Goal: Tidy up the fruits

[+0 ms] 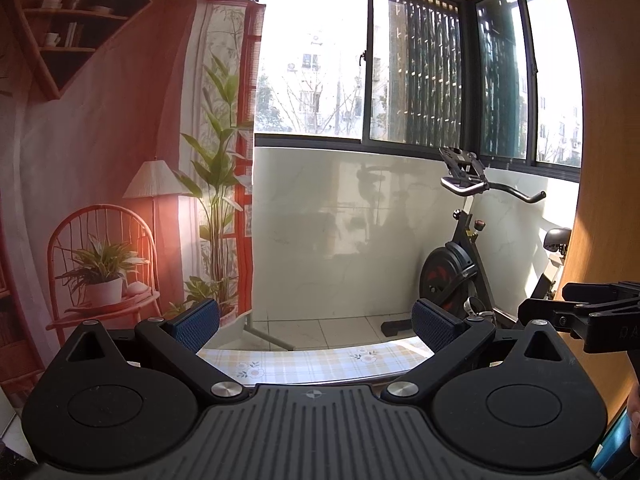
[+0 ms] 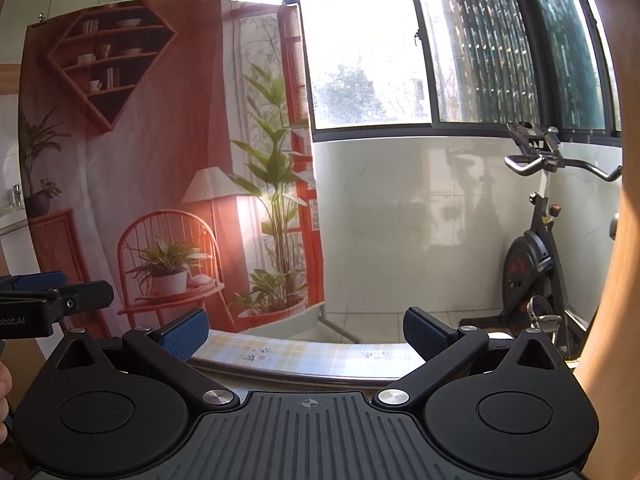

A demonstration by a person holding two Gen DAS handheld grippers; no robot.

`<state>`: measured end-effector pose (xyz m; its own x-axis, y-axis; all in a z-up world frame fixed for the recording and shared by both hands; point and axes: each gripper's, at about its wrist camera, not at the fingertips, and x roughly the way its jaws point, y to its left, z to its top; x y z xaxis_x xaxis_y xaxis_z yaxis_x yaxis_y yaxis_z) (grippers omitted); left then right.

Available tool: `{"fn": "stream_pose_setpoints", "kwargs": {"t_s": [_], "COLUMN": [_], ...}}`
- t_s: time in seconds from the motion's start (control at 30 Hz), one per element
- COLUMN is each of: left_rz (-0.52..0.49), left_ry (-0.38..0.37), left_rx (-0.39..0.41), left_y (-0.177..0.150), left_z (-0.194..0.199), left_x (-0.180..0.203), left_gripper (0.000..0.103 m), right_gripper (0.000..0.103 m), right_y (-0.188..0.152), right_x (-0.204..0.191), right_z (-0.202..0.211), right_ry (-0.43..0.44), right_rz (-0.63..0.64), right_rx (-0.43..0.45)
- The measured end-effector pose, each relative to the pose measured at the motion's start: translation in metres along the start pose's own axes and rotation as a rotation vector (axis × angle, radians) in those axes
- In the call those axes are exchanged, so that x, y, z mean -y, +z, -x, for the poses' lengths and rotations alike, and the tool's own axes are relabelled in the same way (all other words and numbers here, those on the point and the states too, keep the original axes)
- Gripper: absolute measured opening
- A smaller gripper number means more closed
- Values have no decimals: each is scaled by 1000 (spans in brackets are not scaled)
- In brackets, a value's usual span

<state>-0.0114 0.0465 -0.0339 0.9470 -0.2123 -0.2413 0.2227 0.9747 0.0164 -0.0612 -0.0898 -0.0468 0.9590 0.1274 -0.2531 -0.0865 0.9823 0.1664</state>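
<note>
No fruit shows in either view. My left gripper (image 1: pixel 316 322) is open, its blue pads (image 1: pixel 196 322) wide apart with nothing between them, held above the far edge of a table with a yellow checked floral cloth (image 1: pixel 304 360). My right gripper (image 2: pixel 306 330) is also open and empty, level over the same tablecloth (image 2: pixel 304 354). Each gripper appears in the other's view: the right gripper's black body (image 1: pixel 580 316) at the right edge, the left gripper's body (image 2: pixel 48 300) at the left edge.
A printed backdrop (image 1: pixel 120 160) of a room hangs on a stand behind the table at the left. An exercise bike (image 1: pixel 464 264) stands on the tiled floor by the white wall and windows. A wooden panel (image 1: pixel 600 160) rises at the right. A hand (image 2: pixel 3 396) shows at the left edge.
</note>
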Motion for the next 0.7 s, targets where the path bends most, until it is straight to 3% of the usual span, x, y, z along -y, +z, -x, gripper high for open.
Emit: {"fn": "stream_pose_setpoints", "kwargs": {"t_s": [0.7], "left_rz": [-46], "left_ry": [7], "left_rx": [7], "left_y": [5], "left_z": [5], "left_x": [-1], "left_gripper": [103], "right_gripper": [103], "right_y": [3], "right_x": [-3], "right_z": [7], "right_ry": [-35], "right_rz": [-18], "right_rx": [6]}}
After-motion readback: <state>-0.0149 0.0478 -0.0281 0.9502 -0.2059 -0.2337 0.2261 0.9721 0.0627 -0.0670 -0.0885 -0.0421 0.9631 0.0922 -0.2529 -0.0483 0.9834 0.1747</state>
